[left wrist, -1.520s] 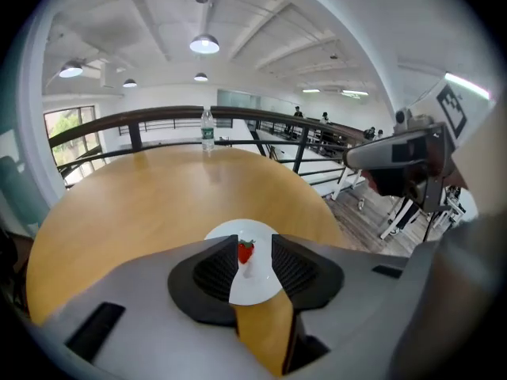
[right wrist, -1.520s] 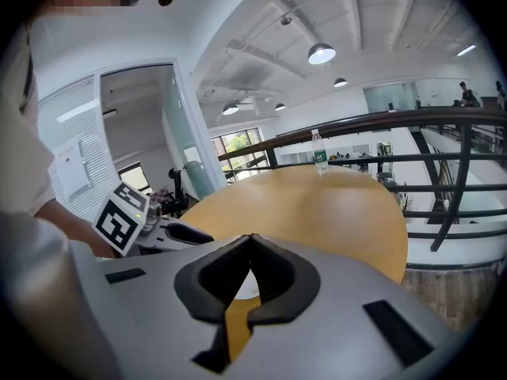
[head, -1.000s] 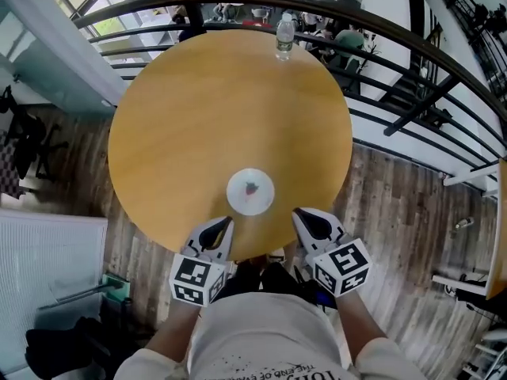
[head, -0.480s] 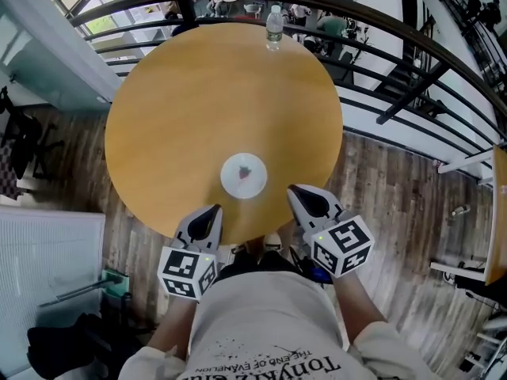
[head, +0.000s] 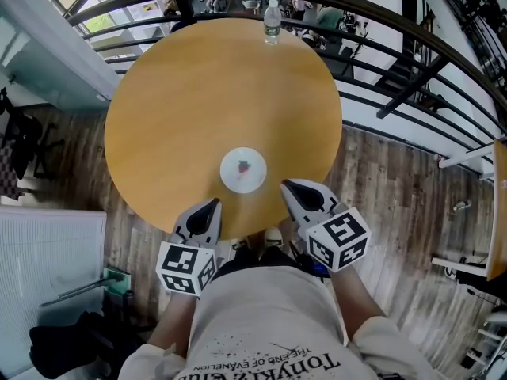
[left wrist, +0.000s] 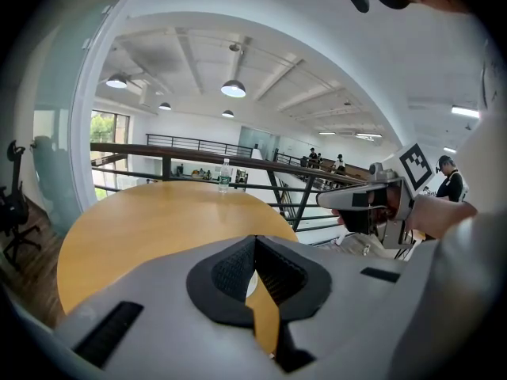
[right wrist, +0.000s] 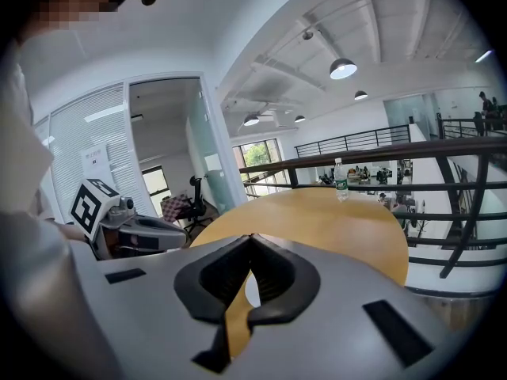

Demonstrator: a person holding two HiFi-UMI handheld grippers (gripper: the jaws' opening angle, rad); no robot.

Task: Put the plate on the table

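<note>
Head view: plate (head: 243,169) on table (head: 182,93); left gripper (head: 212,205) and right gripper (head: 287,187) jaws closed, empty.

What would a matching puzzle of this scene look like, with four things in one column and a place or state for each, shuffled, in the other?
Things:
1. plate
2. water bottle
3. left tongs
4. railing

Places or states:
A. standing at the far edge of the table
B. shut, with nothing between them
C. curving round beyond the table
D. lying flat on the table, close to its near edge

Pairs: 1-D, 2-A, 3-B, 4-C
</note>
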